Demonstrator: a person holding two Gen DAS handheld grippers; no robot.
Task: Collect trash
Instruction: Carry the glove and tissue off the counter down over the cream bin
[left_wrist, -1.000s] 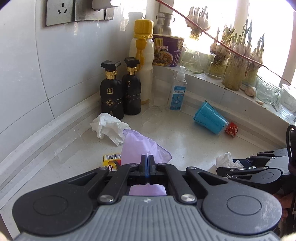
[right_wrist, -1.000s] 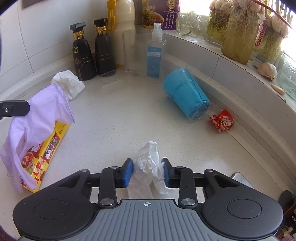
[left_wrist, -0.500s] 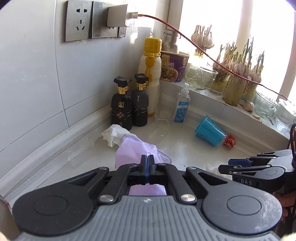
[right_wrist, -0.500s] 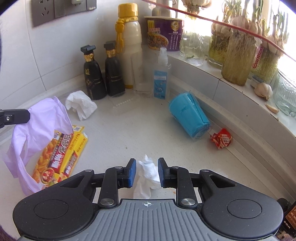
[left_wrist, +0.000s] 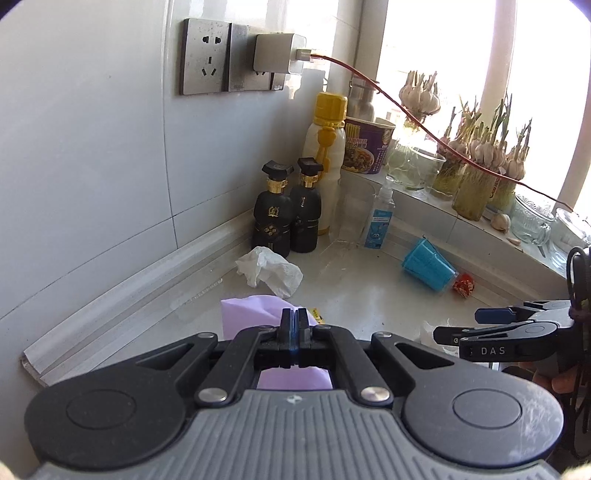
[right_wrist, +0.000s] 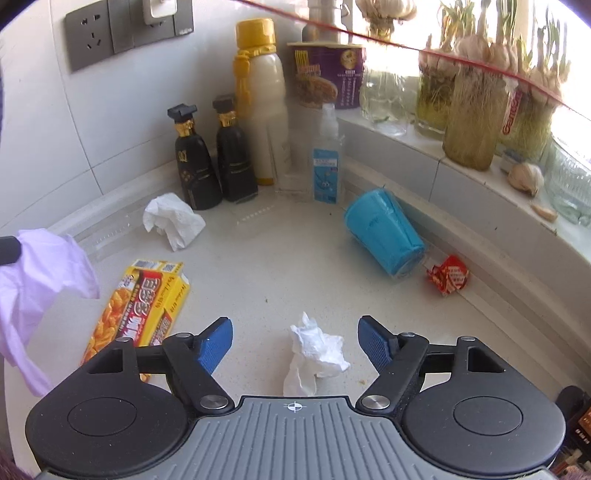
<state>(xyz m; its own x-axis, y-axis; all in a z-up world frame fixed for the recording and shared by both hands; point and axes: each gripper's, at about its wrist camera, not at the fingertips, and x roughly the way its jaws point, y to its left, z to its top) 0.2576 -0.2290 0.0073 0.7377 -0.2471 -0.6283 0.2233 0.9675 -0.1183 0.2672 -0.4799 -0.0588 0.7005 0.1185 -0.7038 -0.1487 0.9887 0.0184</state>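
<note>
My left gripper (left_wrist: 294, 320) is shut on the rim of a lilac plastic bag (left_wrist: 251, 314), which hangs at the left of the right wrist view (right_wrist: 44, 284). My right gripper (right_wrist: 295, 341) is open, with a small crumpled white tissue (right_wrist: 314, 350) lying on the counter between its fingers. A larger white tissue (right_wrist: 171, 219) lies by the black bottles. A yellow food box (right_wrist: 144, 299), a tipped blue cup (right_wrist: 384, 236) and a red wrapper (right_wrist: 448, 275) lie on the counter.
Two black bottles (right_wrist: 207, 170), a white bottle with a yellow cap (right_wrist: 262, 110), a sanitizer bottle (right_wrist: 327, 162) and a clear glass stand in the corner. A noodle cup (right_wrist: 327, 77) and jars of sprouting garlic (right_wrist: 469, 110) line the window ledge. A red cable crosses overhead.
My right gripper has opened and let the small tissue drop onto the counter. Both grippers have risen and pulled back. The left gripper still holds the bag.
</note>
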